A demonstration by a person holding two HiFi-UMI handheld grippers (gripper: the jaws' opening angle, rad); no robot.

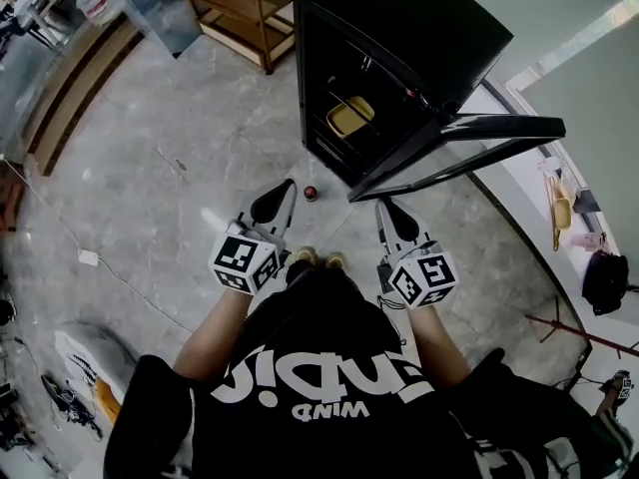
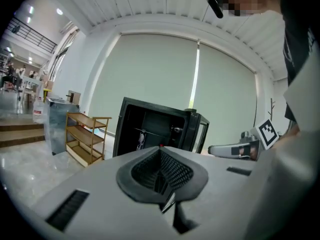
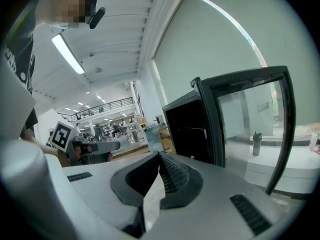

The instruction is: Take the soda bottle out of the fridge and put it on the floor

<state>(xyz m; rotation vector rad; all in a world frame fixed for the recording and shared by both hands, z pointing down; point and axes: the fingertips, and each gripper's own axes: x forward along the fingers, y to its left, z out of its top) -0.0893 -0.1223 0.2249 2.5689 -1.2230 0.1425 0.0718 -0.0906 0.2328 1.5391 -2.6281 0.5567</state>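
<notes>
A small bottle with a red cap (image 1: 311, 193) stands on the grey floor in front of the black fridge (image 1: 399, 38), whose door (image 1: 469, 153) hangs open to the right. In the head view the bottle sits between and just ahead of my two grippers. My left gripper (image 1: 290, 185) (image 2: 160, 149) is shut with nothing in it, its tip a little left of the bottle. My right gripper (image 1: 382, 206) (image 3: 160, 155) is also shut and empty, right of the bottle, below the door's edge. Both point towards the fridge (image 2: 155, 126) (image 3: 192, 131).
A yellow item (image 1: 349, 116) lies inside the fridge. A wooden shelf rack (image 1: 240, 13) (image 2: 87, 136) stands left of it. Steps (image 1: 75, 88) run along the far left. A cable and white plug (image 1: 88, 257) lie on the floor at left. A white counter (image 3: 280, 159) lies behind the door.
</notes>
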